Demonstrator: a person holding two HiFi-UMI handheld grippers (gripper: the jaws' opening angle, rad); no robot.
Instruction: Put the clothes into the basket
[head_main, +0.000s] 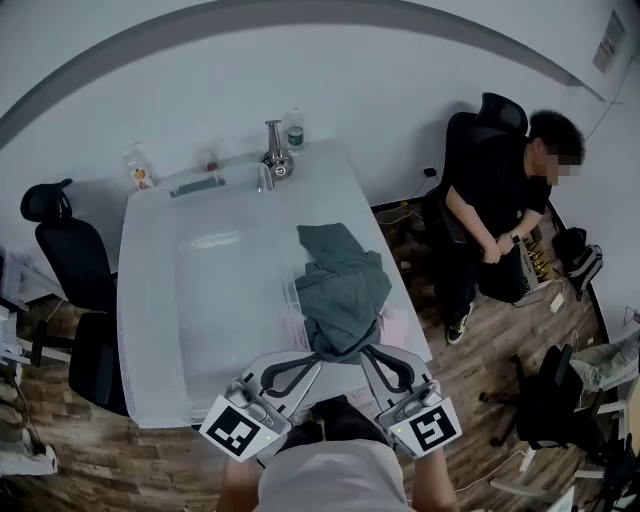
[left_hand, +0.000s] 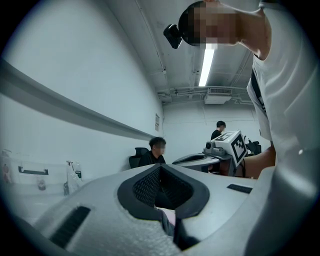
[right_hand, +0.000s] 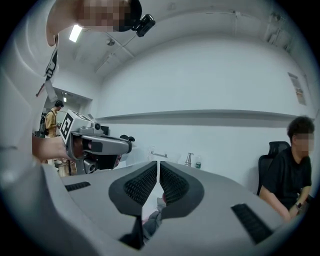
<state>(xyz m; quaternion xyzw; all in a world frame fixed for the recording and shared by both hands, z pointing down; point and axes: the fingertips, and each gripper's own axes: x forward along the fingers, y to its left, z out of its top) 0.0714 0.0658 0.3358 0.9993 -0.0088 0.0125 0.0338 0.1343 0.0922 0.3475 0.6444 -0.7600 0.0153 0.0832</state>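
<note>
A grey-green garment (head_main: 342, 285) lies bunched over a white wire basket (head_main: 293, 300) on the right part of the white counter. Its near end is gathered up where both grippers meet. My left gripper (head_main: 312, 362) comes in from the lower left and is shut on that near end of the garment. My right gripper (head_main: 368, 358) comes from the lower right and is shut on the same end. In the left gripper view the jaws (left_hand: 161, 167) are closed, with cloth (left_hand: 169, 221) showing below them. The right gripper view also shows closed jaws (right_hand: 158, 164) and grey cloth (right_hand: 151, 222) beneath.
A wide sink basin (head_main: 225, 300) fills the counter's left, with a faucet (head_main: 272, 150) and bottles (head_main: 294, 130) at the back. Something pink (head_main: 395, 325) lies beside the basket. A seated person (head_main: 500, 200) is at the right. A black chair (head_main: 70, 260) stands at the left.
</note>
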